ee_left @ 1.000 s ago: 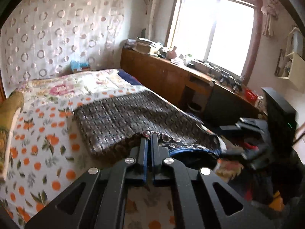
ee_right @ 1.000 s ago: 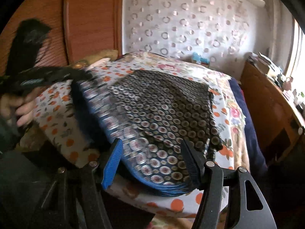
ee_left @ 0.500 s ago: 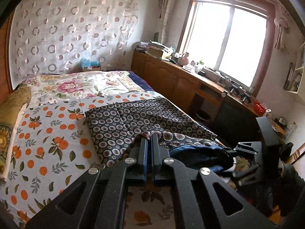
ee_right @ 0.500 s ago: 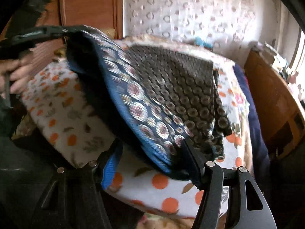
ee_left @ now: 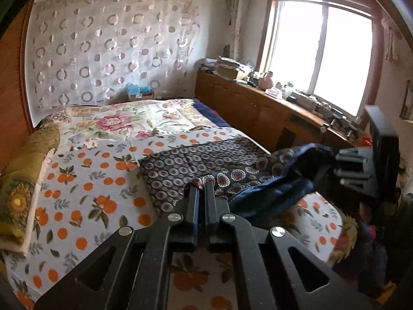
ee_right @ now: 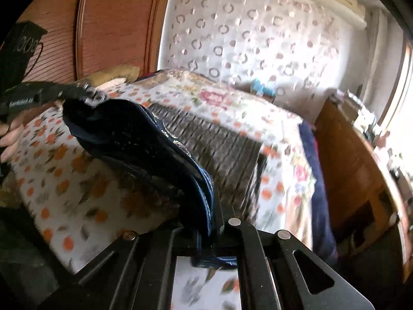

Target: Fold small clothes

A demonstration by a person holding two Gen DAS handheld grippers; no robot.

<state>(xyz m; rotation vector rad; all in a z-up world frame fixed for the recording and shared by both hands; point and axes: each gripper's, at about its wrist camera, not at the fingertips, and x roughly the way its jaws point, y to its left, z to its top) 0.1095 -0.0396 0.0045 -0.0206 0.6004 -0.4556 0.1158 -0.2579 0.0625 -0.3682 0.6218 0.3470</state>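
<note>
Comparing views: each camera shows the other gripper at the far end of the garment.
Left gripper (ee_left: 201,184): fingers pressed together on the near hem of the dark patterned garment (ee_left: 206,160).
Right gripper (ee_right: 213,222): jaws have just been closing and now pinch the garment's blue-edged hem.
Garment: front edge lifted between both tongs, the rest lying on the orange-print bedspread (ee_left: 85,188).
Right view only: fingers of a hand (ee_right: 9,137) by the left gripper; picture blurred.

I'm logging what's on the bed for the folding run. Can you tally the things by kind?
Patterned dark garment: 1
Grippers, both shut on it: 2, left gripper, right gripper
Bedspreads: 2, orange-print bedspread, floral bedspread
Sunflower pillow: 1
Total: 6
</note>
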